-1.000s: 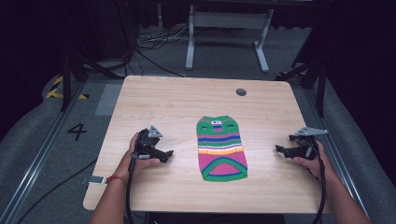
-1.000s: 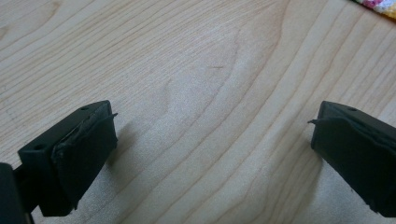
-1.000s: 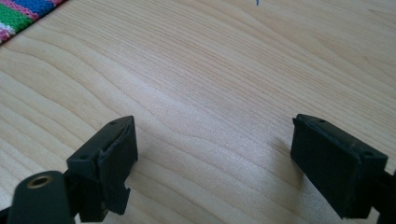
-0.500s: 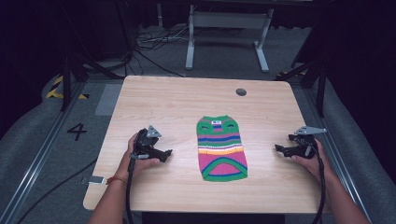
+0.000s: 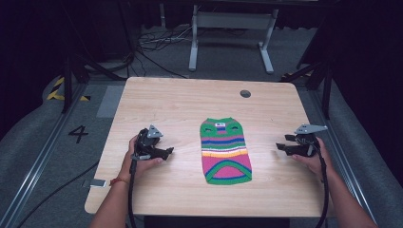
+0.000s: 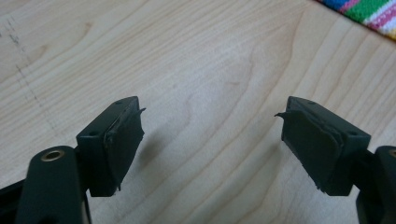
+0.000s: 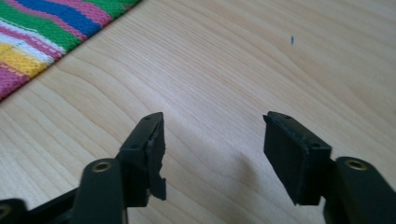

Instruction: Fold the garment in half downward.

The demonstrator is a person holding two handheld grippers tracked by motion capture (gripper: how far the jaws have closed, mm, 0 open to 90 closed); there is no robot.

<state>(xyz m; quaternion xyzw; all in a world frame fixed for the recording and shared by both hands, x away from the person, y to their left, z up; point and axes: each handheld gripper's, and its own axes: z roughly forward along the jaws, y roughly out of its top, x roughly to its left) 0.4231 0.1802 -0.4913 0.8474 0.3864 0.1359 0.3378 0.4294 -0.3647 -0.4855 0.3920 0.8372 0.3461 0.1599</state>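
A small knitted striped garment [image 5: 224,151] in green, blue, pink and yellow lies flat at the middle of the wooden table [image 5: 190,102]. My left gripper [image 5: 168,152] rests low over the table to its left, jaws pointing toward it. Its jaws have just been closing and stand open with bare wood between them [image 6: 210,121]; a corner of the garment [image 6: 369,11] shows at the top right. My right gripper [image 5: 280,147] hovers to the garment's right, pointing at it. Its jaws have also just been closing and stand open and empty [image 7: 212,140], with the garment's edge [image 7: 51,28] at the upper left.
A round cable hole [image 5: 245,93] sits near the table's far edge. Beyond the table stands a white metal frame [image 5: 230,28] with cables on the grey floor. A floor mark "4" [image 5: 78,134] lies to the left.
The right gripper has drifted slightly and lifted a little. Both grippers' jaws look narrower than before. The garment has not moved.
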